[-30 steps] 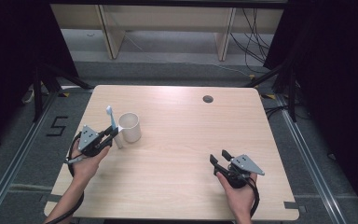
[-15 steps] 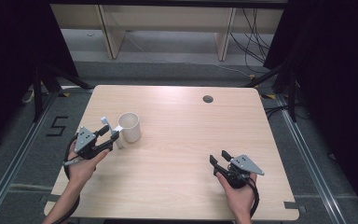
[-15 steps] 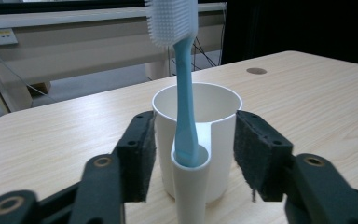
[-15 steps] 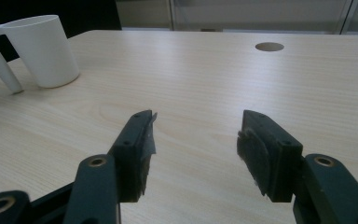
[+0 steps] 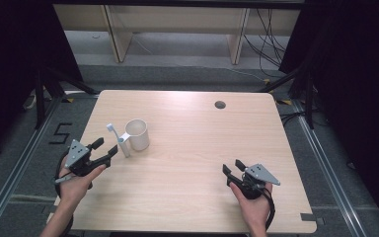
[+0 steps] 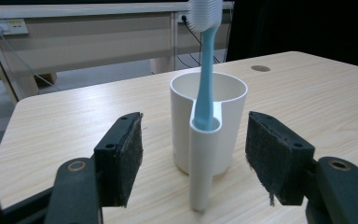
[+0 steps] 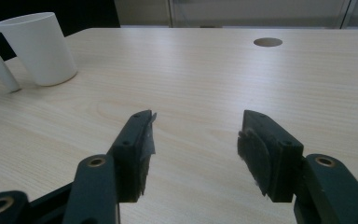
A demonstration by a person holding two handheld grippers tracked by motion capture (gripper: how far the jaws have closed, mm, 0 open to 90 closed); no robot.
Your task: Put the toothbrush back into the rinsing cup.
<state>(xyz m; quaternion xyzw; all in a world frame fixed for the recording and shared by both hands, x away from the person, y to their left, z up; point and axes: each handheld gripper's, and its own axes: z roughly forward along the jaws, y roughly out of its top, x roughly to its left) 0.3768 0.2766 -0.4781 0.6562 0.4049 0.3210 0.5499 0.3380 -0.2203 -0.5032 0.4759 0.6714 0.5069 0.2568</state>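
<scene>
In the high view, the white cup [image 5: 138,134] stands upright on the wooden table [image 5: 192,163], left of the frame's centre, with a narrow tube-shaped holder [image 5: 124,146] joined to its lower-left side. A blue toothbrush [image 5: 112,132] stands in that holder, its bristled head tilted toward the upper left of the frame.

The left gripper [image 5: 103,150] sits in the lower left of the high view, just beside the holder, held in the person's left hand [image 5: 76,180]. Its jaws have just been opening and now stand wide apart. In the left gripper view the two padded jaws rise at the lower left and lower right of the frame, with the cup [image 6: 209,126], holder [image 6: 205,163] and toothbrush [image 6: 206,70] centred beyond them (the pads touch nothing, and the gripper holds nothing).

The right gripper [image 5: 233,168] rests in the lower right of the high view, well apart from the cup, held in the right hand [image 5: 254,207]. Its jaws are spread wide with bare tabletop between them, as the right gripper view [image 7: 193,140] shows; there the cup [image 7: 39,49] appears in the upper left corner.

A small round hole [image 5: 220,104] lies in the table toward the upper right of the tabletop.
</scene>
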